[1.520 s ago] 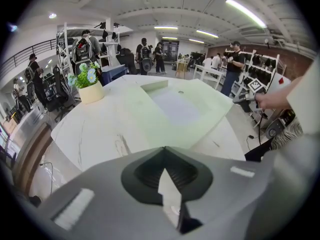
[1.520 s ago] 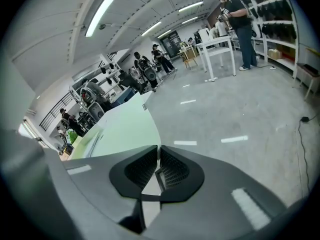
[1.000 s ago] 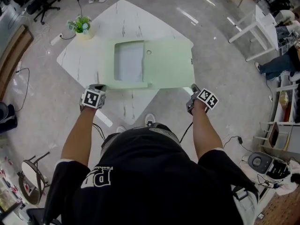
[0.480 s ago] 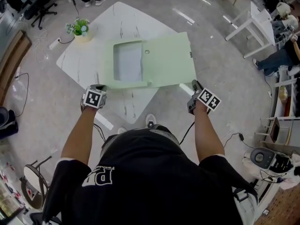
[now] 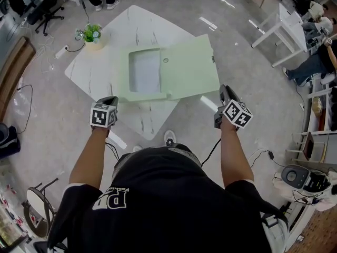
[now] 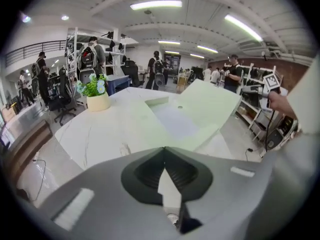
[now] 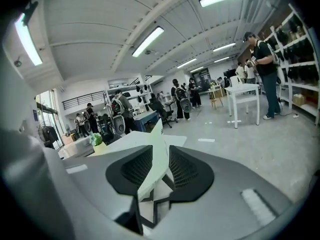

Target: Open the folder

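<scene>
The right gripper (image 5: pixel 224 90) pinches the near right corner of the folder (image 5: pixel 184 70), whose cover tilts up off the table (image 5: pixel 142 25). The left gripper (image 5: pixel 109 99), jaws pressed together on nothing, hovers just beside the folder's near left corner.

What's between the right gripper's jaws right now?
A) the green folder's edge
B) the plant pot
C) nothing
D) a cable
A: in the right gripper view, the folder runs edge-on between the two pads of the right gripper, which are closed against it.
</scene>
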{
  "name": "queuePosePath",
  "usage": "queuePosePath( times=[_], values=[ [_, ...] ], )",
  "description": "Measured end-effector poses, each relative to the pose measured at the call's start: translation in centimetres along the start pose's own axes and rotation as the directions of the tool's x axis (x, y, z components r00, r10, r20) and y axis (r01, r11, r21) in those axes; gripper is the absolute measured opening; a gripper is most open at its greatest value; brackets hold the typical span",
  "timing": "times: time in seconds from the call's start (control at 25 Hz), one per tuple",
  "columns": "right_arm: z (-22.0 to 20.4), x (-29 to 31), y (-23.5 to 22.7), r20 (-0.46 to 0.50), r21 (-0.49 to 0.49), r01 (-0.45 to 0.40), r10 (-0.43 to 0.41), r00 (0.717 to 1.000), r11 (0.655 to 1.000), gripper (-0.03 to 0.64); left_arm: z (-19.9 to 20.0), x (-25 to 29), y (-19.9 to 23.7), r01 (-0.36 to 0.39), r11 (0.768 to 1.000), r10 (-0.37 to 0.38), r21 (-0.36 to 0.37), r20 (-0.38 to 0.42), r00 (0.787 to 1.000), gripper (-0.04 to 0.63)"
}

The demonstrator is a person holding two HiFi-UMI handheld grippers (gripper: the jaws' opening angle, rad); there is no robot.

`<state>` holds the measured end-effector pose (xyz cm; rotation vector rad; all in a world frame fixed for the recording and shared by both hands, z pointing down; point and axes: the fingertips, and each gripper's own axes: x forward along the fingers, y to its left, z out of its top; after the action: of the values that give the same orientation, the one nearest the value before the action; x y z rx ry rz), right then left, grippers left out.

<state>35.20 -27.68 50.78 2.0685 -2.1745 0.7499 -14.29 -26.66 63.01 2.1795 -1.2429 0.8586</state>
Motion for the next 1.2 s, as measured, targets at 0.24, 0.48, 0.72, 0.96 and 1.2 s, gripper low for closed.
queuePosePath(
  times=[0.24, 0.48, 0.72, 0.96, 1.2],
  values=[
    [0.3, -1.2, 6.0, -0.018, -0.118, -0.118, 0.117, 0.993, 0.986, 0.078, 1.9, -2.7, -0.9, 0.021, 0.998, -0.012, -0.064, 0.131, 0.991, 0.057],
    [-3.4, -1.3, 12.9, -0.169, -0.239, -0.272, 0.236, 0.957, 0.932, 0.077, 4.1, -5.1, -3.6, 0.088, 0.996, -0.080, -0.026, 0.211, 0.974, 0.057],
    [-5.6, -1.9, 18.0, -0.231, -0.291, -0.381, 0.322, 0.918, 0.878, 0.077, 5.9, -7.3, -6.1, 0.143, 0.990, -0.132, -0.016, 0.285, 0.949, 0.057],
    [-6.7, -3.1, 23.7, -0.261, -0.329, -0.495, 0.426, 0.866, 0.804, 0.075, 7.4, -9.3, -8.9, 0.179, 0.983, -0.184, 0.046, 0.334, 0.925, 0.057],
    [-4.9, -4.6, 28.2, -0.219, -0.366, -0.564, 0.520, 0.825, 0.740, 0.063, 10.5, -12.6, -11.8, 0.185, 0.975, -0.221, 0.125, 0.414, 0.883, 0.057]
  ],
)
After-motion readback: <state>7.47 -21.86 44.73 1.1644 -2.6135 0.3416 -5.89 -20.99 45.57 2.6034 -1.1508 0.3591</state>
